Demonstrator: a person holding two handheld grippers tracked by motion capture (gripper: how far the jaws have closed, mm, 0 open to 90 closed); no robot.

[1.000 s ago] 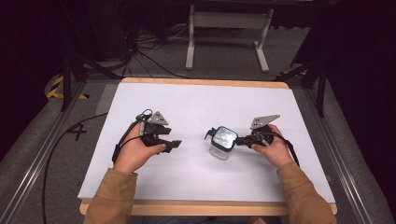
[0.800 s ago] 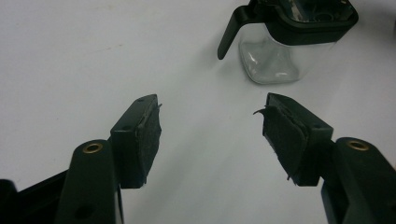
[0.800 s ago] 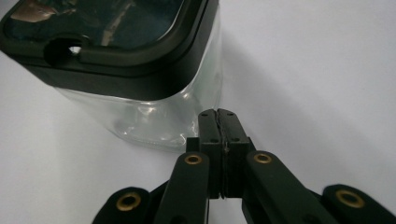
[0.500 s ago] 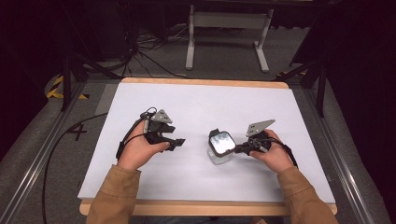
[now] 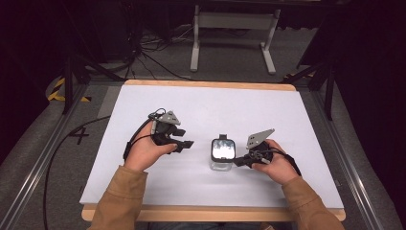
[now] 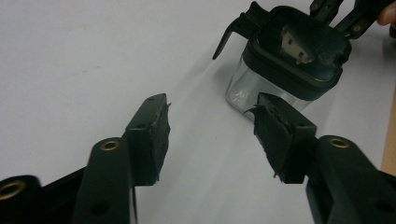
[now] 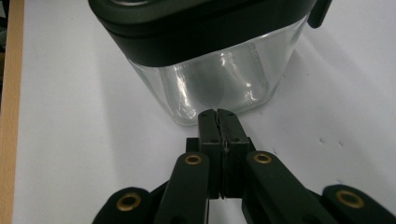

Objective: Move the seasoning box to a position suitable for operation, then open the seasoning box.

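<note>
While the clear jar with its dark lid stands upright near the middle of the white surface, the right gripper rests with its jaws pressed fully together, tips right at the jar's glass base. The left gripper sits apart, aimed at the jar, its jaws partly spread and just closing some, nothing between them.

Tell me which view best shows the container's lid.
The left gripper view: the container's lid shows whole from above at an angle, with its dark rim and side latch. The high view shows it small, glare across its top. The right gripper view catches just its dark edge above the clear glass wall.
</note>
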